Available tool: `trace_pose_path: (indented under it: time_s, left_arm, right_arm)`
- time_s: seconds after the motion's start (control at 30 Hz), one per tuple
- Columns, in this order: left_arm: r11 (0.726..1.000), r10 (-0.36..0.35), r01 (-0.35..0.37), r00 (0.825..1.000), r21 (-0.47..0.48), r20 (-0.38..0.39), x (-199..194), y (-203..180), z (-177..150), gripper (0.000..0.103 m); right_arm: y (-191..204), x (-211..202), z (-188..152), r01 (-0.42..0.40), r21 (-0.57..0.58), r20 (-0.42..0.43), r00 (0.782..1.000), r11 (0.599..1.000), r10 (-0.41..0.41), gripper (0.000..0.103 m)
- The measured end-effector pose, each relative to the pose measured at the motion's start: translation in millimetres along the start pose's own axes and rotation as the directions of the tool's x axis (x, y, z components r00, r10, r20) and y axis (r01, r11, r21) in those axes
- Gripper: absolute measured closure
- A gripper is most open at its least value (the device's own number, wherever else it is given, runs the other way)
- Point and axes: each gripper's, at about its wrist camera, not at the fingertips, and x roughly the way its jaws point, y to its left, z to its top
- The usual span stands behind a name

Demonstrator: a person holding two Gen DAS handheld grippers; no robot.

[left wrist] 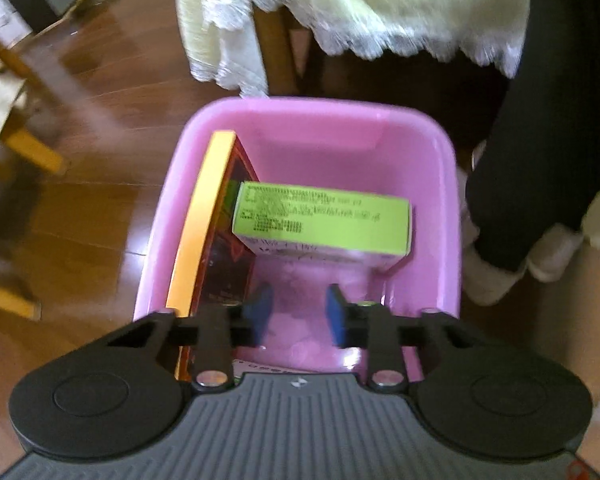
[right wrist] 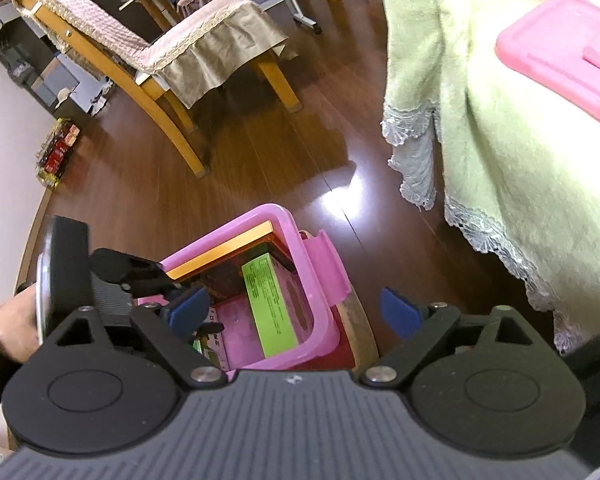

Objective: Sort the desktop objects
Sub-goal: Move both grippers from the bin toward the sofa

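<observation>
Green box [left wrist: 322, 218] lies in the pink bin [left wrist: 440, 184], ahead of parted left tongs [left wrist: 300, 312]

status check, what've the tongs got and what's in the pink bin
Left tongs open, empty, over pink bin. Right tongs open, empty. Green box and orange-edged box inside. Nothing blocking.

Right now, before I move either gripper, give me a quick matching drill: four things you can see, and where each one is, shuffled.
Things:
1. green box
2. orange book
3. pink lid
4. left gripper

Places:
A. on the green cloth over the table
B. standing on edge against the bin's side wall
C. open above the pink bin, holding nothing
D. lying inside the bin, beside the book

Pairs: 1-D, 2-B, 3-A, 4-C
</observation>
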Motion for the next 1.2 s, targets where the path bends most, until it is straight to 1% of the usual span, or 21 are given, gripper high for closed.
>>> trace_pose_path:
  time_s: [0.07,0.17,0.3,0.37,0.5,0.67,0.87,1.0,1.07,1.2]
  left_arm:
    - [0.999,-0.018,0.018,1.000,0.032,-0.010,11,0,-1,0.075]
    - [0.998,-0.039,0.039,0.999,0.052,-0.011,26,-1,-2,0.074]
    - [0.997,-0.062,0.063,0.998,0.046,-0.011,42,-2,-3,0.074]
    - [0.996,-0.079,0.079,0.997,0.043,-0.014,49,-2,-3,0.074]
    - [0.993,-0.102,0.104,0.994,0.059,-0.034,63,-2,-3,0.074]
    - [0.988,-0.129,0.132,0.991,0.079,-0.047,75,0,5,0.074]
    - [0.983,-0.167,0.169,0.985,0.065,-0.040,90,5,14,0.074]
    - [0.982,-0.176,0.178,0.984,0.067,-0.023,94,2,16,0.074]
    - [0.983,-0.169,0.170,0.985,0.073,-0.019,95,0,16,0.074]
    - [0.982,-0.172,0.172,0.985,0.071,-0.016,92,1,12,0.074]
  right_arm:
    - [3,11,5,-0.007,-0.018,-0.020,1.000,1.000,0.007,0.020]
    - [7,31,10,-0.021,-0.034,-0.060,0.998,0.999,0.019,0.021]
    - [9,58,9,0.005,-0.045,-0.139,0.990,0.999,-0.011,0.023]
    - [12,66,7,0.019,-0.057,-0.160,0.987,0.998,-0.028,0.024]
    - [14,72,6,0.046,-0.062,-0.164,0.985,0.997,-0.055,0.025]
    - [6,70,9,0.043,-0.009,-0.149,0.988,0.999,-0.044,0.025]
    - [1,70,11,0.059,0.009,-0.141,0.988,0.998,-0.057,0.025]
    - [0,70,12,0.065,0.024,-0.140,0.988,0.998,-0.061,0.025]
    - [-1,71,12,0.063,0.027,-0.140,0.988,0.998,-0.059,0.025]
    - [1,72,13,0.060,0.023,-0.145,0.988,0.998,-0.057,0.025]
